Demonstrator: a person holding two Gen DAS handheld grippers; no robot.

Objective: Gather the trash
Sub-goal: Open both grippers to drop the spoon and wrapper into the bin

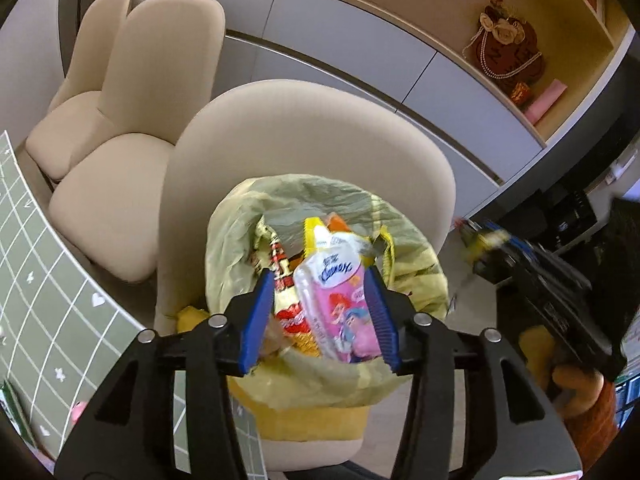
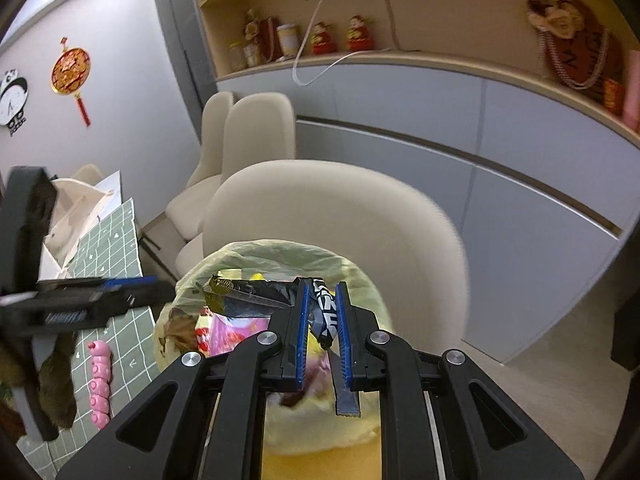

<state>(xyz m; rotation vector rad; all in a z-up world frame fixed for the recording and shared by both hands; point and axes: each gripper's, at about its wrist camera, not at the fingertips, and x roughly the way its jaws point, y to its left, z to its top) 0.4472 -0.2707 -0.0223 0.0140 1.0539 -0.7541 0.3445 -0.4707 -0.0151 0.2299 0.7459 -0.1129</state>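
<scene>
Two hand-held grippers [image 1: 320,312] [image 2: 323,320], three cream chairs [image 1: 304,152], one lined bin [image 1: 280,208].

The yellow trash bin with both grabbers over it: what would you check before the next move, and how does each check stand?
1. Left gripper open over the bin: ok; its blue pads stand clear of the pink pouch.
2. Pink pouch inside the bin liner: ok, though it stands tall among the other wrappers.
3. Right gripper grips its black wrapper: ok, pinched between the pads.
4. Black wrapper is over the bin opening: ok.
5. Room left in the bin: cannot tell; the trash looks piled high.
6. The two grippers clear of each other: ok, apart in both views.
</scene>
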